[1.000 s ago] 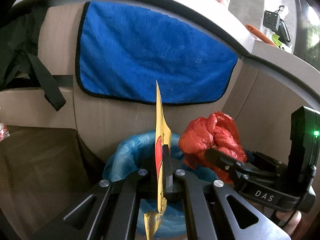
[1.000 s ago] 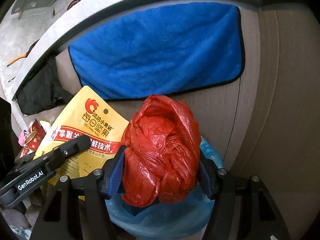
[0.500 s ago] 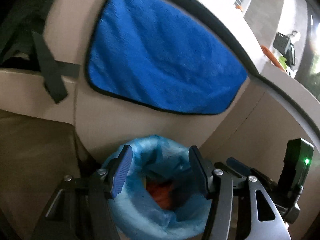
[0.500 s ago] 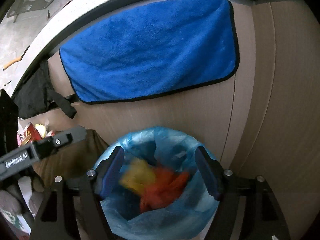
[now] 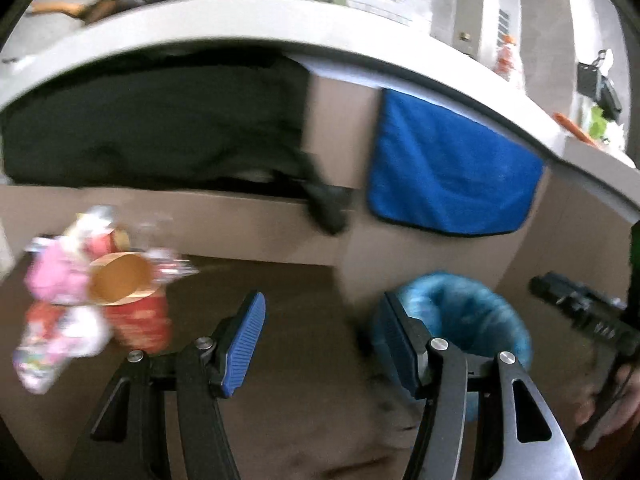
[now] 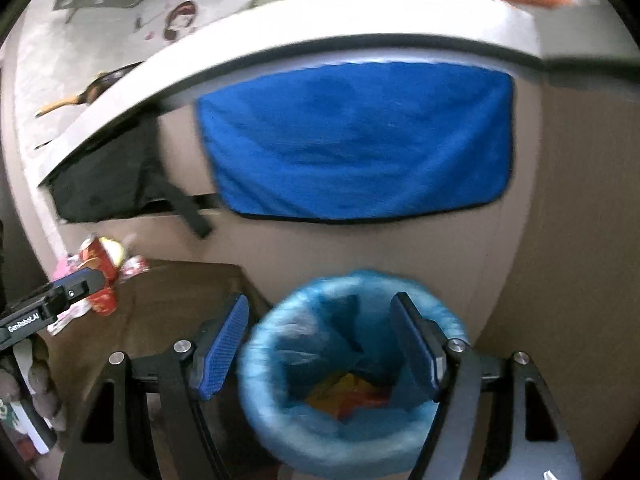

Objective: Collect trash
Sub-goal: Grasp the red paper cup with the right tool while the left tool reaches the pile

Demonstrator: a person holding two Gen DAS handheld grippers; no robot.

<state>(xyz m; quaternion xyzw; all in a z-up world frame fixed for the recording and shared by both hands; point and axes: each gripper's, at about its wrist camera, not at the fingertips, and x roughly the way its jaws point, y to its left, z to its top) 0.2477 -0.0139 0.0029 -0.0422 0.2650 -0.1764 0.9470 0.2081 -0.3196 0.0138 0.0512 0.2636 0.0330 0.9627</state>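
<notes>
A bin lined with a blue bag (image 6: 352,376) stands by the wooden cabinet; a yellow pouch and red plastic bag (image 6: 348,394) lie inside it. My right gripper (image 6: 320,344) is open and empty above the bin's mouth. My left gripper (image 5: 324,340) is open and empty, left of the bin (image 5: 468,320). A blurred pile of trash (image 5: 92,300) lies on the floor at the left: pink and red wrappers and a round brown paper cup (image 5: 120,284). The pile also shows in the right wrist view (image 6: 100,276).
A blue towel (image 6: 360,140) hangs on the cabinet front under the grey countertop (image 6: 280,24). A black bag with a strap (image 5: 160,132) fills an open shelf on the left. The left gripper's body (image 6: 44,308) shows at the right view's left edge.
Both grippers opened and dropped the yellow pouch and red bag into the bin. The left gripper then swung left toward the trash pile; the right one pulled back a little.
</notes>
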